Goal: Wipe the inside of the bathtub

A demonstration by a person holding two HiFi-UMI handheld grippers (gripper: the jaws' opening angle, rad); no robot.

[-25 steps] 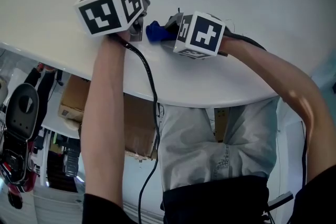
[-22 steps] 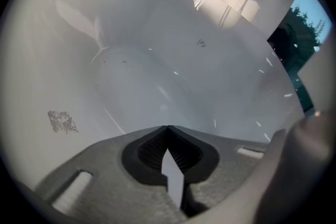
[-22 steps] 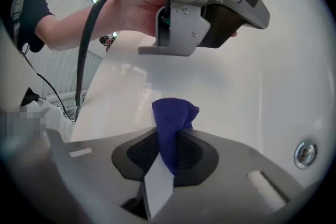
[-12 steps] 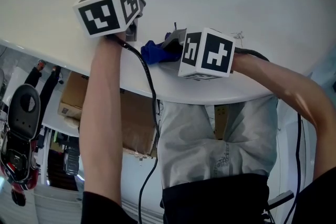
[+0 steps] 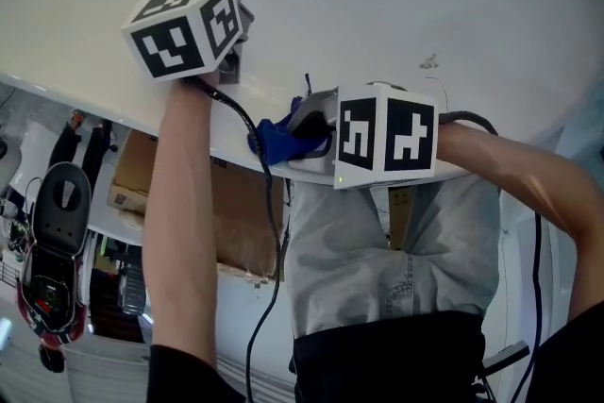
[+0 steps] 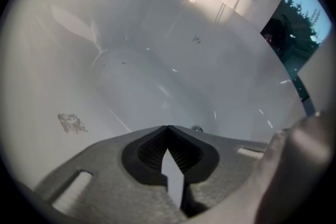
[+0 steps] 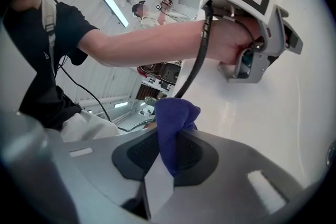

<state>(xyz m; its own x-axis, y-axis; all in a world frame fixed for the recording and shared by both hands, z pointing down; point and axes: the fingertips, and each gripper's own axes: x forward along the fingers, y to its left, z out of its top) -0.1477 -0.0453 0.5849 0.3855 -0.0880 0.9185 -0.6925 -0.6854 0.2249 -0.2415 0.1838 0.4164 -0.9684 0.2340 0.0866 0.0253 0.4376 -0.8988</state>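
Compared with a second ago, the left gripper (image 6: 168,135) is hardly shifting, seemingly bracing against the bathtub (image 5: 491,42) wall, its jaws pressing together on nothing. Right of it, the blue cloth (image 5: 278,142) is being dragged back over the near rim, and the right gripper (image 7: 165,147) is clenching it tightly, probably finishing a wiping stroke.

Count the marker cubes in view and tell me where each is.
2. One marker cube rides the left gripper, over the bathtub wall; the other rides the right gripper, at its near rim. None seems hidden.
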